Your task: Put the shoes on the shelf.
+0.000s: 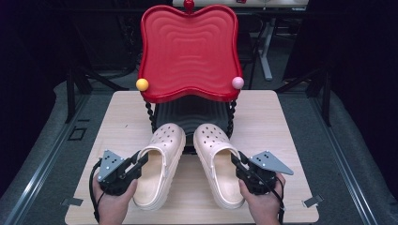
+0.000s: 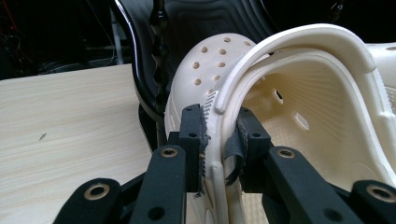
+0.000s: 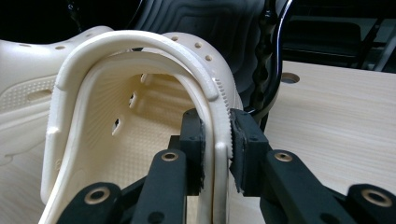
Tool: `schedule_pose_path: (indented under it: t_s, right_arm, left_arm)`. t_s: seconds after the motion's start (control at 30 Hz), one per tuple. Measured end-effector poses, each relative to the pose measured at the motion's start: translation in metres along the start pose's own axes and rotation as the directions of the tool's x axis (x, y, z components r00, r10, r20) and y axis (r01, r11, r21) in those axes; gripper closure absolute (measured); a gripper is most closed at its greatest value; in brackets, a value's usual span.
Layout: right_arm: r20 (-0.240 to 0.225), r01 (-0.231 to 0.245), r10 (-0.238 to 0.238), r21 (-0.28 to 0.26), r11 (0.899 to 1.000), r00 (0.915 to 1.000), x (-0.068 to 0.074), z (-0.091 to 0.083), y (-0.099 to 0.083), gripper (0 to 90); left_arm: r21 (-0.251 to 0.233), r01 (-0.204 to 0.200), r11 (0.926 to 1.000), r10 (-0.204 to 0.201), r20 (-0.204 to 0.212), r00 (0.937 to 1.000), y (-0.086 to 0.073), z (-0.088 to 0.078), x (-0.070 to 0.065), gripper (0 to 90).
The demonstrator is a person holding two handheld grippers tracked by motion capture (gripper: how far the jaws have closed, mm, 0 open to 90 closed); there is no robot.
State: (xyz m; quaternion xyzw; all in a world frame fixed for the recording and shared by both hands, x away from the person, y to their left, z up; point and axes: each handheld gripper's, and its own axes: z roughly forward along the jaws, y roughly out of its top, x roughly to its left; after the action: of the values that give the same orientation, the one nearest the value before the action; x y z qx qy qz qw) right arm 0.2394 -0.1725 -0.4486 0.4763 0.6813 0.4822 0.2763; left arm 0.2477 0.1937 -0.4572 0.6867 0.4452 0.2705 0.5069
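Two cream foam clogs lie side by side on the wooden table (image 1: 281, 122), toes toward a two-tier rack. My left gripper (image 1: 141, 161) is shut on the outer side wall of the left clog (image 1: 162, 159); in the left gripper view the pads clamp that wall (image 2: 215, 140) of the left clog (image 2: 289, 107). My right gripper (image 1: 237, 161) is shut on the outer side wall of the right clog (image 1: 216, 159); the right gripper view shows the wall (image 3: 218, 149) pinched between the pads of the right clog (image 3: 116, 121). Both toes reach to the rack's black lower shelf (image 1: 190, 115).
The rack's red wavy top tray (image 1: 187, 51) stands over the black shelf, with a yellow ball (image 1: 142, 84) and a pink ball (image 1: 238, 83) at its front corners. Black beaded posts (image 1: 151, 115) hold it up. Bare tabletop lies left and right of the clogs.
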Motion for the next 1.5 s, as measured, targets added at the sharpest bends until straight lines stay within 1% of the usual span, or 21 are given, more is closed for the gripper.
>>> schedule_pose_path:
  t_s: [0.2, 0.47, 0.57, 0.6, 0.63, 0.67, 0.73, 0.87, 0.9, 0.97, 1.0, 1.1, 1.13, 1.23, 1.3, 1.33, 1.37, 1.43, 1.5]
  right_arm:
    - [-0.002, -0.012, 0.012, -0.005, 1.000, 0.9999, 0.001, 0.008, 0.003, 75.8]
    - [-0.004, -0.017, 0.017, -0.006, 1.000, 0.9998, 0.002, 0.013, 0.004, 75.8]
    - [-0.007, -0.021, 0.021, -0.014, 1.000, 0.9998, 0.002, 0.015, 0.004, 75.8]
    - [-0.008, -0.020, 0.020, -0.024, 1.000, 0.9998, 0.002, 0.017, 0.005, 75.8]
    - [-0.008, -0.020, 0.020, -0.024, 1.000, 0.9998, 0.002, 0.017, 0.005, 75.8]
    - [-0.011, -0.012, 0.012, -0.036, 0.999, 0.9999, 0.002, 0.020, 0.006, 75.8]
    - [-0.006, -0.007, 0.007, -0.039, 0.999, 1.0000, 0.002, 0.021, 0.007, 75.8]
    - [-0.005, 0.001, -0.001, -0.063, 0.998, 1.0000, 0.001, 0.031, 0.009, 75.8]
    - [-0.002, 0.010, -0.011, -0.072, 0.997, 0.9999, 0.000, 0.036, 0.010, 75.8]
    - [-0.001, 0.011, -0.011, -0.072, 0.997, 0.9999, 0.000, 0.039, 0.011, 75.8]
    - [-0.003, 0.012, -0.012, -0.088, 0.996, 0.9999, -0.001, 0.044, 0.012, 75.7]
    - [-0.004, 0.012, -0.012, -0.091, 0.996, 0.9999, -0.002, 0.049, 0.014, 75.7]
    - [-0.003, 0.007, -0.007, -0.094, 0.996, 1.0000, -0.003, 0.051, 0.014, 75.7]
    - [0.002, 0.003, -0.003, -0.095, 0.996, 1.0000, -0.004, 0.058, 0.015, 75.7]
    - [0.011, 0.012, -0.011, -0.105, 0.994, 0.9999, -0.004, 0.063, 0.015, 75.7]
    - [0.017, 0.024, -0.022, -0.100, 0.995, 0.9996, -0.005, 0.068, 0.015, 75.6]
    - [0.017, 0.024, -0.022, -0.100, 0.995, 0.9996, -0.005, 0.068, 0.015, 75.6]
    - [0.031, 0.037, -0.034, -0.102, 0.994, 0.9989, -0.005, 0.072, 0.015, 75.6]
    - [0.037, 0.047, -0.043, -0.108, 0.993, 0.9984, -0.005, 0.078, 0.017, 75.6]
  left_arm:
    - [0.000, -0.006, 1.0000, 0.006, 0.008, 1.0000, 0.003, 0.007, -0.003, 75.8]
    - [-0.002, -0.020, 0.9998, 0.020, 0.018, 0.9996, 0.006, 0.013, -0.008, 75.8]
    - [-0.007, -0.022, 0.9997, 0.022, 0.017, 0.9996, 0.008, 0.017, -0.009, 75.8]
    - [-0.010, -0.024, 0.9997, 0.024, 0.016, 0.9996, 0.009, 0.019, -0.008, 75.8]
    - [-0.005, -0.026, 0.9996, 0.026, 0.015, 0.9995, 0.009, 0.020, -0.008, 75.8]
    - [-0.012, -0.020, 0.9997, 0.020, 0.015, 0.9997, 0.010, 0.022, -0.008, 75.8]
    - [-0.014, -0.023, 0.9996, 0.023, 0.009, 0.9997, 0.012, 0.026, -0.008, 75.8]
    - [-0.021, -0.029, 0.9994, 0.029, -0.006, 0.9996, 0.016, 0.034, -0.008, 75.8]
    - [-0.026, -0.031, 0.9992, 0.031, -0.009, 0.9995, 0.016, 0.037, -0.007, 75.8]
    - [-0.029, -0.032, 0.9991, 0.032, -0.015, 0.9994, 0.019, 0.042, -0.007, 75.8]
    - [-0.032, -0.031, 0.9990, 0.031, -0.016, 0.9994, 0.020, 0.045, -0.006, 75.8]
    - [-0.039, -0.018, 0.9991, 0.017, -0.021, 0.9996, 0.022, 0.053, -0.004, 75.8]
    - [-0.037, -0.023, 0.9991, 0.022, -0.023, 0.9995, 0.023, 0.056, -0.003, 75.8]
    - [-0.051, -0.039, 0.9979, 0.038, -0.032, 0.9988, 0.024, 0.063, -0.001, 75.7]
    - [-0.055, -0.034, 0.9979, 0.032, -0.032, 0.9990, 0.025, 0.068, 0.000, 75.7]
    - [-0.055, -0.036, 0.9978, 0.035, -0.031, 0.9989, 0.025, 0.070, 0.001, 75.7]
    - [-0.056, -0.037, 0.9978, 0.035, -0.032, 0.9989, 0.025, 0.073, 0.001, 75.7]
    - [-0.061, -0.050, 0.9969, 0.048, -0.036, 0.9982, 0.025, 0.077, 0.000, 75.7]
    - [-0.058, -0.075, 0.9955, 0.073, -0.043, 0.9964, 0.026, 0.081, -0.001, 75.6]
